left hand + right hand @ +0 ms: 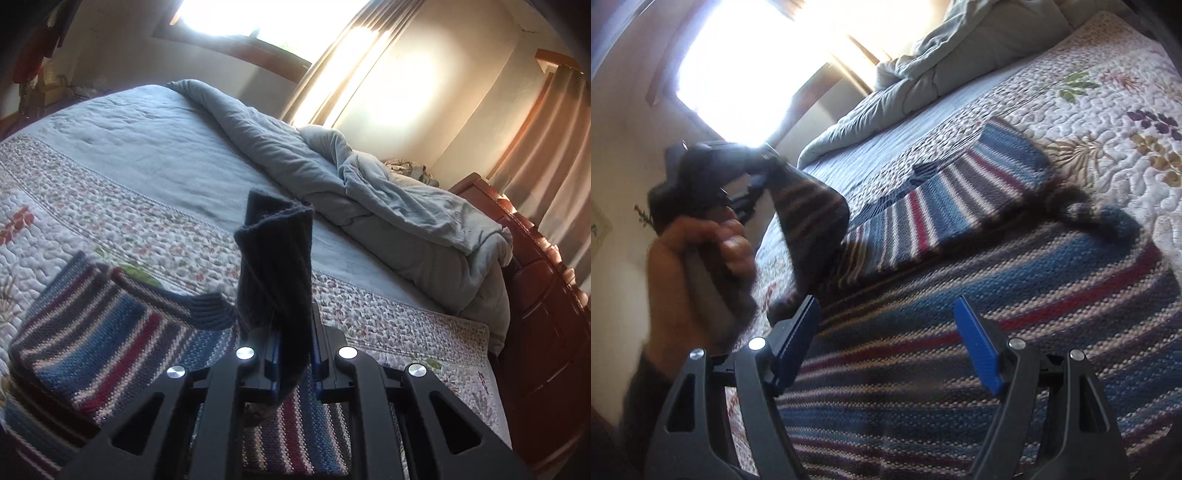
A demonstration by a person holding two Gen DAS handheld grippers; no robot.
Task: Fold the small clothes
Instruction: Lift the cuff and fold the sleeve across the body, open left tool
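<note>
A striped knit sweater (979, 280) in blue, red and white lies spread on the quilt (1108, 110), with one sleeve (960, 184) folded across it. My left gripper (293, 354) is shut on the sweater's dark ribbed cuff (275, 266), which stands up between the pads. In the right wrist view, a hand (694, 258) holds that left gripper (764, 166) raised at the upper left, with a striped sleeve (812, 214) hanging from it. My right gripper (886, 301) stands open just over the sweater's body, and nothing is between its blue pads (979, 347).
A bunched grey duvet (369, 192) lies across the far side of the bed. A dark wooden bed frame (535, 295) runs along the right edge. Curtains (546, 155) and a bright window (258, 22) are behind the bed.
</note>
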